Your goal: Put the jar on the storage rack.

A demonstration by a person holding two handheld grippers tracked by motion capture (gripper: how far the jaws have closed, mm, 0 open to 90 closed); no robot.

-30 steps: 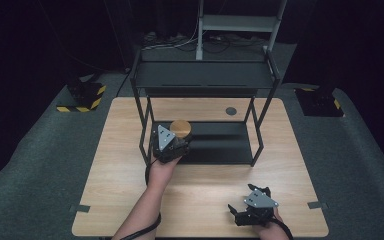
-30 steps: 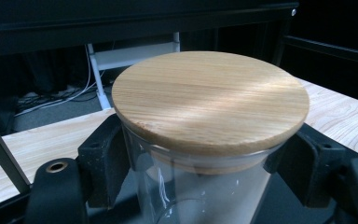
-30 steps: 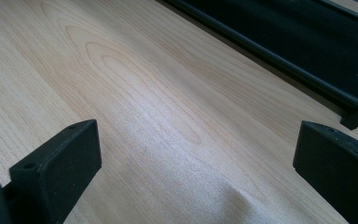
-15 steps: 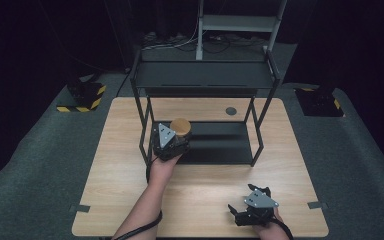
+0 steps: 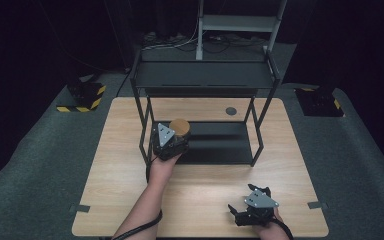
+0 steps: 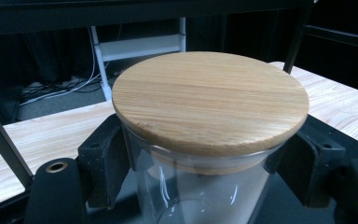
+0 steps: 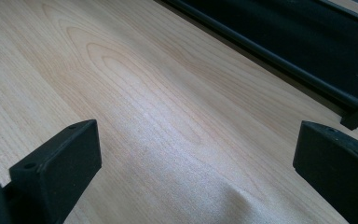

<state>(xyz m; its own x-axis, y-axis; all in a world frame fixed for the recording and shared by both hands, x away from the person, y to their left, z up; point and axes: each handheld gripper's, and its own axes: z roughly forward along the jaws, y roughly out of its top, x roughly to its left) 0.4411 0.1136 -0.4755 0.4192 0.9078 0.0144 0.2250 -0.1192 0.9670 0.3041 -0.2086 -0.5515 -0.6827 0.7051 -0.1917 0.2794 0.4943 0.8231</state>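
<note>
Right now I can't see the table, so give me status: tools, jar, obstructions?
Left tool shut on glass jar, wooden lid on. Right tool open, empty, over table. Jar at black rack lower shelf.

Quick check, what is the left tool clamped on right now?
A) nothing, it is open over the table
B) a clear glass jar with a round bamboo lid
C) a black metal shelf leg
B: the left tool has its black jaws pressed against both sides of the clear glass jar with a round bamboo lid.

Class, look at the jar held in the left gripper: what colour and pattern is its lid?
The lid is light brown wood with straight grain lines, clearest in the left gripper view.
</note>
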